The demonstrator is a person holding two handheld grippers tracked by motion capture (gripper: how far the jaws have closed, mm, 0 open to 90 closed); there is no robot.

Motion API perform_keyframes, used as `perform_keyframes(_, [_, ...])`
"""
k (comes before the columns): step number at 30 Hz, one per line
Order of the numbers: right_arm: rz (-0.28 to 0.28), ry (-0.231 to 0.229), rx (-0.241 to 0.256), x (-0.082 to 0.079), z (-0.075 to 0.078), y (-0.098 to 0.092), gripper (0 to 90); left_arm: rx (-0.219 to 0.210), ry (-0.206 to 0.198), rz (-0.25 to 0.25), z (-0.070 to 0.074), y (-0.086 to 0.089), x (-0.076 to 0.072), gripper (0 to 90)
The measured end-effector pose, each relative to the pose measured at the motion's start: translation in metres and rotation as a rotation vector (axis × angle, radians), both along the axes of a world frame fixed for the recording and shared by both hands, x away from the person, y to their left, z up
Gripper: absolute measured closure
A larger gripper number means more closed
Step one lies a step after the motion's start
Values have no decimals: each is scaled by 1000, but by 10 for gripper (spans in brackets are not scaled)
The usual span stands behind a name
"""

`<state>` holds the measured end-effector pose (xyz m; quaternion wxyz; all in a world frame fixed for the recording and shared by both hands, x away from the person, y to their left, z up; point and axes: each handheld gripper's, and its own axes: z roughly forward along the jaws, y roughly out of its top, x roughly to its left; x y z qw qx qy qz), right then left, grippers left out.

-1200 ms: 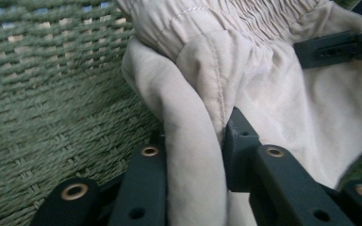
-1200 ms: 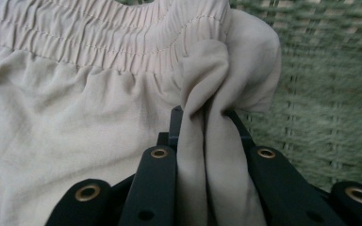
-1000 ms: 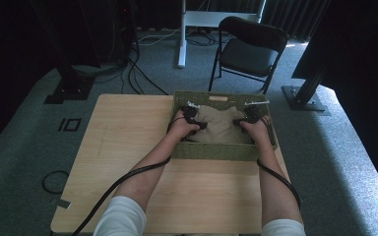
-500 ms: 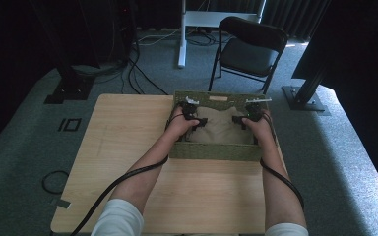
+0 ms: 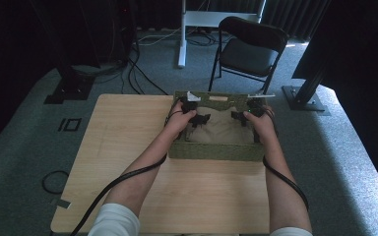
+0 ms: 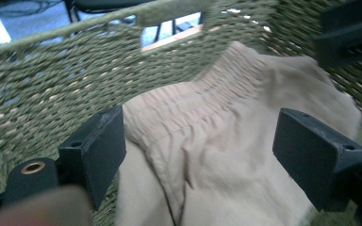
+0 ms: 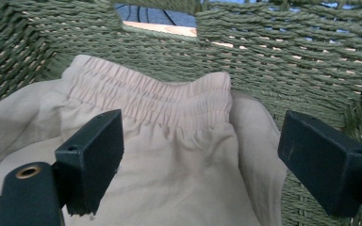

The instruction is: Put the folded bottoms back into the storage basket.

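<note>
A green woven basket (image 5: 216, 152) stands on the wooden table (image 5: 128, 147) and holds a beige garment (image 5: 221, 125) with an elastic waistband. My left gripper (image 5: 199, 119) is inside the basket at its left end, open above the cloth. In the left gripper view the gripper (image 6: 200, 157) has its jaws spread over the garment (image 6: 217, 155), near the basket wall (image 6: 52, 89). My right gripper (image 5: 240, 118) is at the basket's right end, also open. In the right gripper view the gripper (image 7: 200, 162) hangs over the waistband (image 7: 155, 103), with the basket wall (image 7: 283, 52) beyond.
A black folding chair (image 5: 248, 49) stands beyond the table's far edge. A white post base (image 5: 182, 34) and cables lie on the grey carpet behind. Black stand feet (image 5: 307, 98) sit to the right. Bare tabletop stretches left of the basket.
Both grippers have moved inward over the garment, from the basket's far corners toward its middle. The cloth looks flatter in the basket than a second ago.
</note>
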<state>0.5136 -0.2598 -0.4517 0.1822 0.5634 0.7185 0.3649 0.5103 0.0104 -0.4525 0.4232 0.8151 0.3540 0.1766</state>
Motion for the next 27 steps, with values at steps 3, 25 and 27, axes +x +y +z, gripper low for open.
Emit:
perform_keyframes(3, [-3, -25, 0, -5, 4, -1, 147, -18, -23, -4, 8, -1, -8, 188])
perform_keyframes(25, [155, -137, 20, -55, 26, 9, 147, -114, -41, -82, 36, 21, -64, 188])
perform_keyframes(27, [179, -152, 16, -61, 27, 9, 147, -116, -51, -97, 37, 22, -70, 188])
